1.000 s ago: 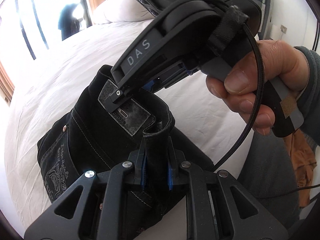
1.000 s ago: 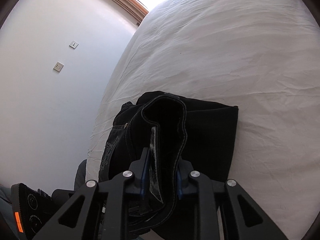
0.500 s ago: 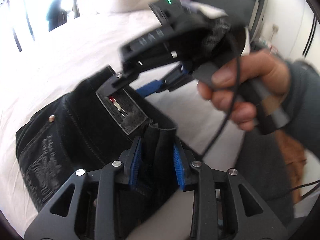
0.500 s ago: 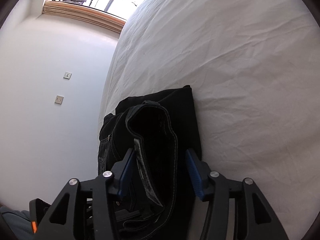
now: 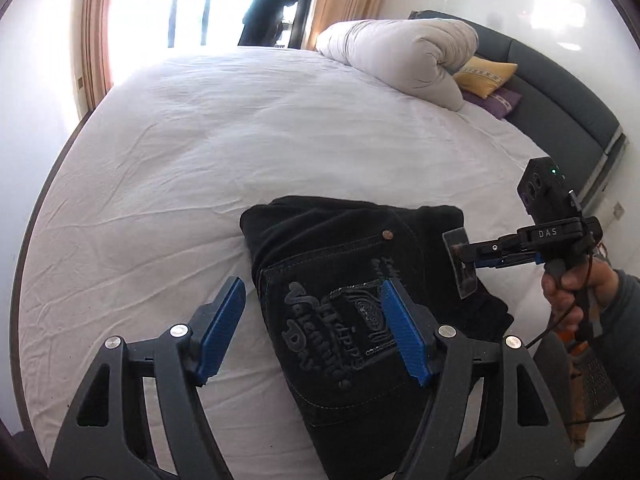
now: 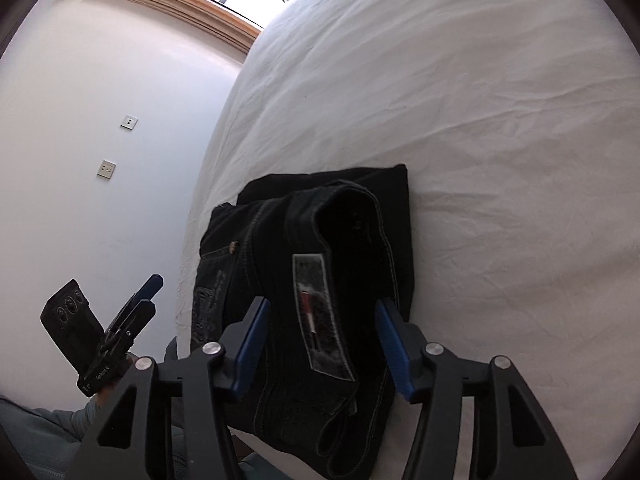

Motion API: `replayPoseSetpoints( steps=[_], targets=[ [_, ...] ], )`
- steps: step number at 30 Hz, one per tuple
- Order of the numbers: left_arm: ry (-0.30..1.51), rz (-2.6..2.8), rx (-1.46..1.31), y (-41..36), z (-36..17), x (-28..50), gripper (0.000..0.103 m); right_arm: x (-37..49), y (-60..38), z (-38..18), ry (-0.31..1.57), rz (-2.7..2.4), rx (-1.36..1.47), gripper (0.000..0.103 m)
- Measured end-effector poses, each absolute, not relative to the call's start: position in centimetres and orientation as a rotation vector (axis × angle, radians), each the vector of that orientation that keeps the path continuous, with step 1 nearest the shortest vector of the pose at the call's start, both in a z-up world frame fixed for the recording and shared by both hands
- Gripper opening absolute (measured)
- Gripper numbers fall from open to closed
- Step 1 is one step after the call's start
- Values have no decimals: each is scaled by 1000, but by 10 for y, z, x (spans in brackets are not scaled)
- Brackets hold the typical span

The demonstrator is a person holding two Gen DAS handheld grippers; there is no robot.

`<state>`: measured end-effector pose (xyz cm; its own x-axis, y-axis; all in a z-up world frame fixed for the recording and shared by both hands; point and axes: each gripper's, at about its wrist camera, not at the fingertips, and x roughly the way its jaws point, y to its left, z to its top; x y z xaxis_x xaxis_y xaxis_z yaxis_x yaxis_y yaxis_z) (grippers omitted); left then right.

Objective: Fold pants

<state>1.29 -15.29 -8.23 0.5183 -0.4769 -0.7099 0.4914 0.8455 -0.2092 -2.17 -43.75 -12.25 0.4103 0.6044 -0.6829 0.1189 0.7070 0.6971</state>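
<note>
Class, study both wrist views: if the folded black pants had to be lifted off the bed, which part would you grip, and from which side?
Probably the raised waistband roll of the black pants, coming from the bed edge where the open right gripper hovers. That roll stands above the flat layers, so its fingers could straddle it.

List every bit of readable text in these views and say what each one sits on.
"DAS": white letters on the black right gripper body.
"Valentino": my best reading of the embroidered script on the folded black denim pants pocket; the other words there are illegible.
Waistband patch: blurred.
Left gripper body label: too small.
</note>
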Motion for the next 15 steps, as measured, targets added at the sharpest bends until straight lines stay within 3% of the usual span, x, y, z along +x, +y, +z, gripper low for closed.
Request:
replayPoseSetpoints(
  steps=[2, 4, 6, 9, 15],
  targets=[
    [869, -596, 17, -154, -93, 7, 69, -20, -433, -127, 1155, 349, 744, 39],
    [884, -606, 32, -165, -103, 0, 69, -21, -430, -128, 1161, 359, 731, 24],
    [882, -626, 38, -171, -106, -6, 69, -24, -431, -127, 1148, 359, 720, 19],
    [841, -637, 45, -176, -99, -8, 69, -31, -437, -121, 1115, 354, 740, 14],
    [822, -633, 47, -183, -96, -2, 69, -39, -446, -138, 1107, 321, 816, 13]
  ],
)
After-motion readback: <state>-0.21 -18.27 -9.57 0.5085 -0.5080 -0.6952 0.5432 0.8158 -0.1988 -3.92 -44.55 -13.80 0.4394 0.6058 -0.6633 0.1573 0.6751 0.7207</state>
